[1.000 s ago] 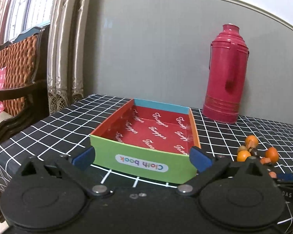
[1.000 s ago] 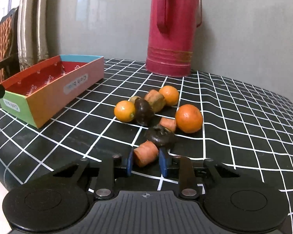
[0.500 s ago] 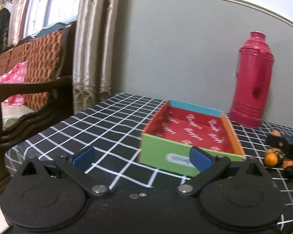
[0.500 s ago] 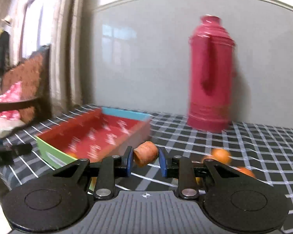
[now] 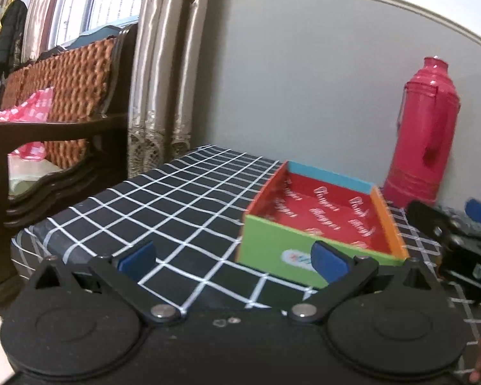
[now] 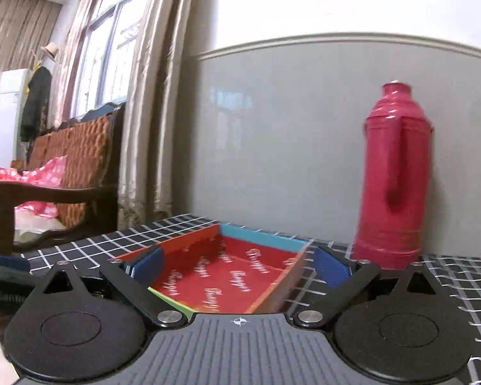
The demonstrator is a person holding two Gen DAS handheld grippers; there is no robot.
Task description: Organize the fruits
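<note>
In the left wrist view, the left gripper [image 5: 232, 258] fills the lower half of the frame, its two blue pads spread wide with nothing between them but checked tablecloth [image 5: 163, 205]; one open box [image 5: 320, 224], red inside with green, orange and blue walls, sits right of centre, its green wall just behind the right-hand pad; no fruit can be made out inside it from this angle; one red thermos [image 5: 423, 134] stands upright at the right against the grey wall; part of the right gripper [image 5: 461, 240] juts in at the right edge; one wooden chair [image 5: 64, 96] with a woven back occupies the left.

In the right wrist view, the right gripper [image 6: 239, 268] sits low and centred; its jaws have just been opening and now stand about as wide as they go, holding nothing; the one box [image 6: 227, 272] lies directly beyond and between the pads, its red floor showing white lettering and no fruit in the visible part; the one thermos [image 6: 394, 176] stands at the right; the chair [image 6: 70, 160] is at the left; a sliver of the left gripper [image 6: 3, 272] shows at the lower left edge.
</note>
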